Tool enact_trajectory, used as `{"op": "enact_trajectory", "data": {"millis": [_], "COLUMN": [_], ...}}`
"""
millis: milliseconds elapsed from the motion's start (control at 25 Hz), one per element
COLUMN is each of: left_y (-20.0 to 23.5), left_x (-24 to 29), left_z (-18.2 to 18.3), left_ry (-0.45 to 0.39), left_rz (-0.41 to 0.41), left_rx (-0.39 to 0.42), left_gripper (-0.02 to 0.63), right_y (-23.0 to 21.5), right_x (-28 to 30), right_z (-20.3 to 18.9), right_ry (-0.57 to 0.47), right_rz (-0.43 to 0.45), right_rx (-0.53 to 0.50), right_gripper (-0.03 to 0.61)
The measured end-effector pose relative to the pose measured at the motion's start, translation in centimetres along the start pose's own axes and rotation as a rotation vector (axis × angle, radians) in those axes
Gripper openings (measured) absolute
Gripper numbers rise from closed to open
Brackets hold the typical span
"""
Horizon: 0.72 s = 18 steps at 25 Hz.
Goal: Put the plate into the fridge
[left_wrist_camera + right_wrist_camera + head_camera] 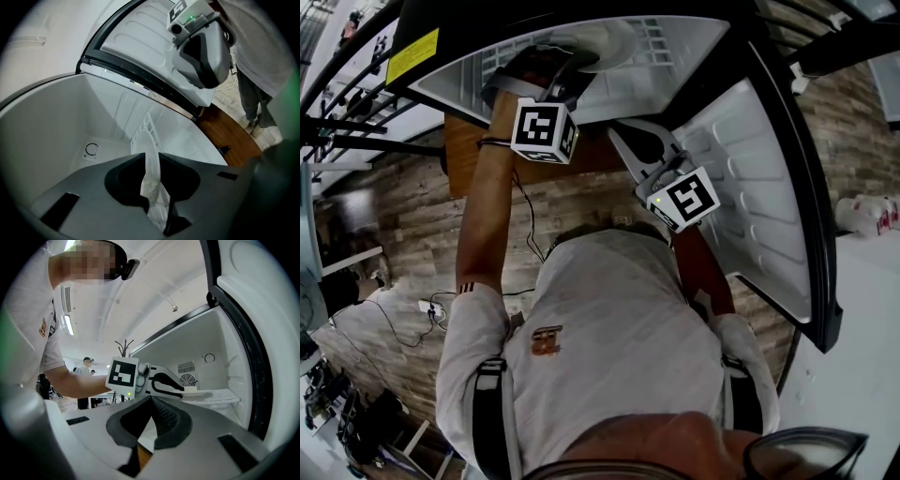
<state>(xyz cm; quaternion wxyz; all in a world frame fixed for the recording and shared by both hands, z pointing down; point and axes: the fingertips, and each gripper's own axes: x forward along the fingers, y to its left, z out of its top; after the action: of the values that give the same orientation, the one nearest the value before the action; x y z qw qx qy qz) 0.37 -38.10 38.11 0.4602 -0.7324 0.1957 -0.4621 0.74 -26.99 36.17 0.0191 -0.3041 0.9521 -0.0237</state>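
- The plate (152, 176) is found straight ahead of the left tool (150, 158). Its rim lies in the gap between the jaws, and the rest of it runs away up the frame onto the wire shelf (144, 125) inside the fridge (47, 140).
- The left tool's jaws are held partly apart about that rim. The pads do not appear to press on it, so the plate is judged to be borne by the shelf.
- The right tool (151, 399) is seen outside the fridge, to the lower right of the left one in the head view. Its jaws are together with nothing between them, and the left tool is plainly the nearer to the plate.
- A straight pull-back along the plate's own line is judged to be called for, lest the rim be dragged off the shelf.
- The plate is seen as white and thin. It lies flat in the right gripper view and is met edge-on in the left gripper view.
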Motion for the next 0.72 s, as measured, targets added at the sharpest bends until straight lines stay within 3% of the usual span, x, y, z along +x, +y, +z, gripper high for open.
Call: {"op": "enact_trajectory", "data": {"millis": [360, 720], "left_y": [0.0, -0.3], "left_x": [-0.1, 0.0], "left_z": [0.5, 0.7], "left_ry": [-0.052, -0.057], "left_rz": [0.036, 0.042], "left_rx": [-0.028, -0.002], "left_gripper": [0.094, 0.095], "right_y": [-1.1, -5.9], "right_x": [0.5, 3.5], "right_z": [0.0, 0.7], "right_ry": [0.007, 0.034], "right_rz": [-0.032, -0.187], "right_rx": [-0.01, -0.044], "right_gripper": [0.032, 0.032]}}
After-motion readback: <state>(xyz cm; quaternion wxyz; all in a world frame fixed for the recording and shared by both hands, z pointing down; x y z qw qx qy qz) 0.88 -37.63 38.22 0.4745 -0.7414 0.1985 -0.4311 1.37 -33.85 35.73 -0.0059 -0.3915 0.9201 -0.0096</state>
